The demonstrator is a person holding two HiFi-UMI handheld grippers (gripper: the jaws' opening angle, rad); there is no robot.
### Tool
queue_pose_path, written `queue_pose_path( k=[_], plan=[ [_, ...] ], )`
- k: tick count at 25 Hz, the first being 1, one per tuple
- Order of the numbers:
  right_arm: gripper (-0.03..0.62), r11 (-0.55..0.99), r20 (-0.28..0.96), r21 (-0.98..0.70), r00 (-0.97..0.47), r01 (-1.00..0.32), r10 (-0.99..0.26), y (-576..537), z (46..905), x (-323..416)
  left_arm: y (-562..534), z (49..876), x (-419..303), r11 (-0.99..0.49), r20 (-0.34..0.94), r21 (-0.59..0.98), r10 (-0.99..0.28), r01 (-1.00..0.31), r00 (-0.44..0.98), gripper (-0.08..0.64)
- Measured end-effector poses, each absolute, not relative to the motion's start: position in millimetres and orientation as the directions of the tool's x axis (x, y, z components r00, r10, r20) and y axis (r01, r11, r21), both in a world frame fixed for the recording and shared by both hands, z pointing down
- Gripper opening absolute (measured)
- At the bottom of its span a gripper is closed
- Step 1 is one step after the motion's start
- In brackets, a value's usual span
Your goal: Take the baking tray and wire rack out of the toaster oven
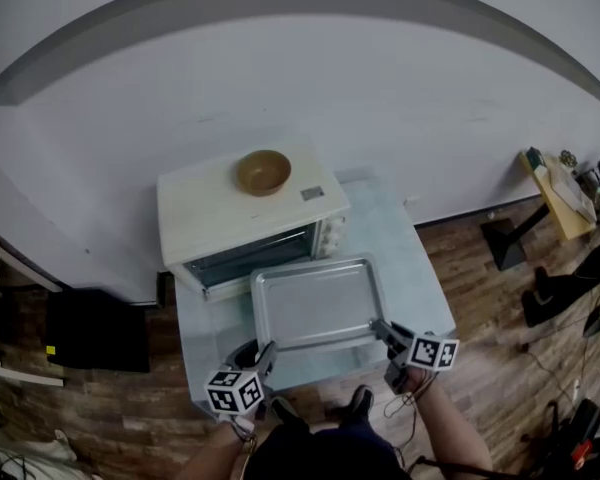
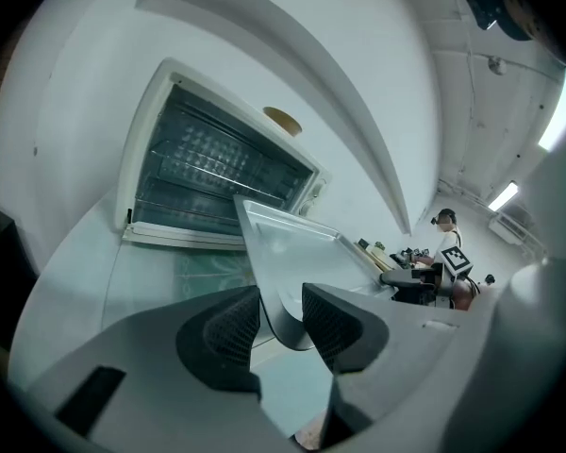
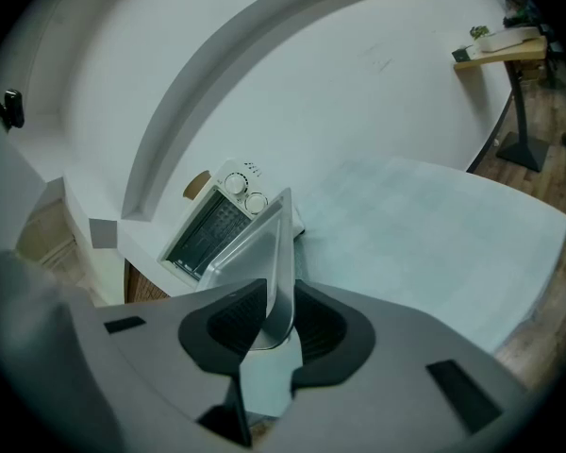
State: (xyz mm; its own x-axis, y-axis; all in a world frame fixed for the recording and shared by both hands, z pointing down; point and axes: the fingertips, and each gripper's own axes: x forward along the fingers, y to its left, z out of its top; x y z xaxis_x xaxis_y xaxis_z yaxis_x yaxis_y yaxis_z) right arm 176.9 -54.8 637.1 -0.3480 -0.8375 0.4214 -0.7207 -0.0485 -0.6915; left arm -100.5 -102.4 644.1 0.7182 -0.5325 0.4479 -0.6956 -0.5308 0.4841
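Hanging before the toaster oven (image 1: pixel 242 215), the baking tray (image 1: pixel 315 304) is clamped at its near corners by the left hand-held gripper (image 1: pixel 267 349) and the right hand-held gripper (image 1: pixel 380 328).

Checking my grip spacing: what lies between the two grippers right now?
Only the baking tray: its near rim runs from the left gripper to the right gripper, each clamped on a corner. The head view shows it.

toaster oven (image 1: pixel 208 210) ahead, tabletop (image 1: pixel 417 268) probably free rightward
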Motion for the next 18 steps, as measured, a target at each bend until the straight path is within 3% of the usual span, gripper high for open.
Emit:
queue_pose_path(
  k=[18],
  plan=[
    [0.089,0.031,0.414,-0.712,-0.455,-0.702,-0.789,-54.3,651.5,320.7,-71.2,651.9,44.2,-0.457,0.491,0.425,-0.608,-0.781,0.623,0.141]
  ],
)
